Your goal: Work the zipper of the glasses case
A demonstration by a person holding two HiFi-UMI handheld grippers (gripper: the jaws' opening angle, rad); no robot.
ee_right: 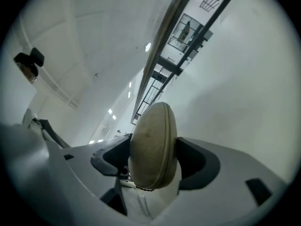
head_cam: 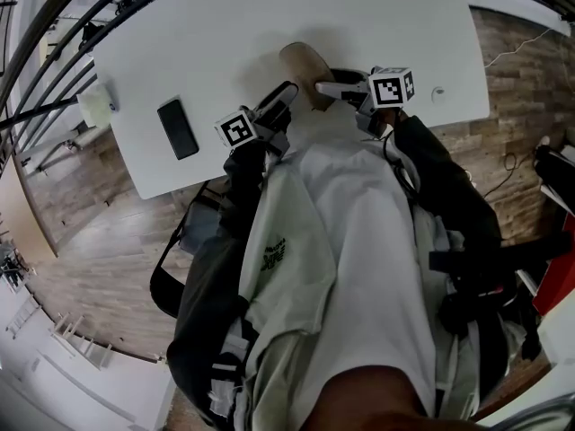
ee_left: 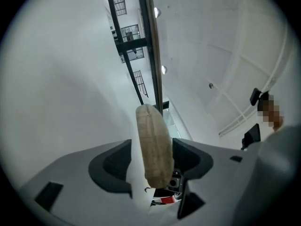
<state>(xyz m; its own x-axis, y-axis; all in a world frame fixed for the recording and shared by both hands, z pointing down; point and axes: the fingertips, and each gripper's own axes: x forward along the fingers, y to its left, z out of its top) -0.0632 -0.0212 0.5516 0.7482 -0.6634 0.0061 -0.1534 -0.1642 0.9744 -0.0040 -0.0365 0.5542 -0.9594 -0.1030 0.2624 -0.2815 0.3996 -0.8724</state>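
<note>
Tan glasses case (head_cam: 301,65) is up at the near edge of the white table (head_cam: 225,25), caught between both tools. The right gripper (head_cam: 323,87) is clamped on it, a pad against each broad side. The left gripper (head_cam: 287,91) stands loose around its end, with a sliver of daylight at one pad.

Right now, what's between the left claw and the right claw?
The glasses case. The head view shows it between the left claw and the right claw; both gripper views show it between their jaws.
</note>
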